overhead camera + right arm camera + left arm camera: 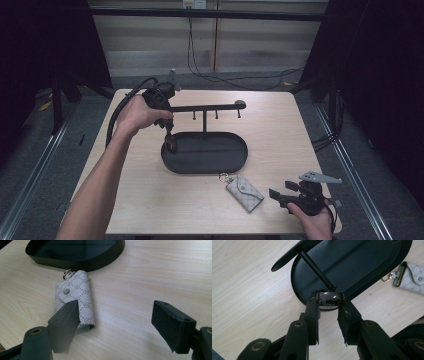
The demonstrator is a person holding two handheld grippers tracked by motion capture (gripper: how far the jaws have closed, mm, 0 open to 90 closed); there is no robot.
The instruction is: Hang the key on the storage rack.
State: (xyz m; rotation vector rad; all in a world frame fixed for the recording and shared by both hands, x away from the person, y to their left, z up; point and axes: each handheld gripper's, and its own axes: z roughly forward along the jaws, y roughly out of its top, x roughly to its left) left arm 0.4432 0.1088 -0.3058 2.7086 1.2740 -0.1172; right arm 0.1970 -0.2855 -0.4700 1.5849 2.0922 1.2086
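Ring (330, 296), dark and glossy, sits clamped between the tips of the left gripper (329, 305), whose jaws are clenched on its two sides. In the left gripper view it hangs just over the near rim of the black oval tray (362, 262), by the foot of the upright post of the hook stand (317, 270); whether it touches the tray I cannot tell. In the high view the left gripper (170, 144) points down at the tray's left end, under the stand's crossbar. The right gripper (278, 196) rests low at the table's (270, 125) near right corner, its jaws released and wide apart, nothing between them. A patterned key pouch (76, 298) lies flat on the table just in front of them, its metal ring next to the tray's wall.
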